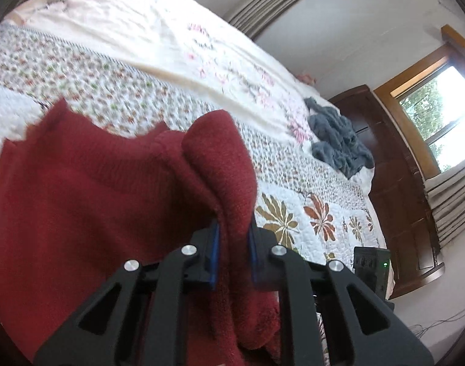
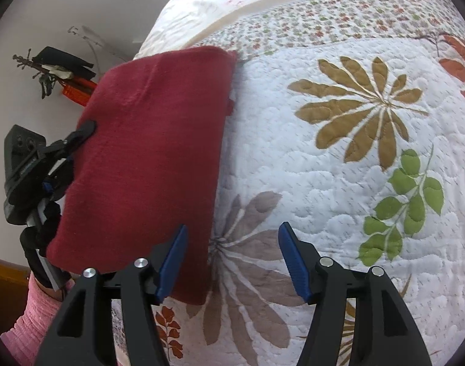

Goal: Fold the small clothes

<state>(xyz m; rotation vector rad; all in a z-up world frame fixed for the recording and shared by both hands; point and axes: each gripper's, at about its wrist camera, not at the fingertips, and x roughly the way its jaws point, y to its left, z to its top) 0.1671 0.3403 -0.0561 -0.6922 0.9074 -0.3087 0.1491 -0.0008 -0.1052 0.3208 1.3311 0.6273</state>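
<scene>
The left gripper point(image 1: 234, 228) bites the far side of the red sweater point(image 2: 153, 152) on the bed point(image 2: 339, 183). The right gripper point(image 2: 232, 259) gapes empty, sweater just to its left.

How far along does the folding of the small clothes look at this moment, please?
The red garment already looks folded into a neat rectangle. The left hand-held gripper grips its edge; the right hand-held gripper is open and empty. A grey garment lies crumpled on the bed, not yet folded.
</scene>
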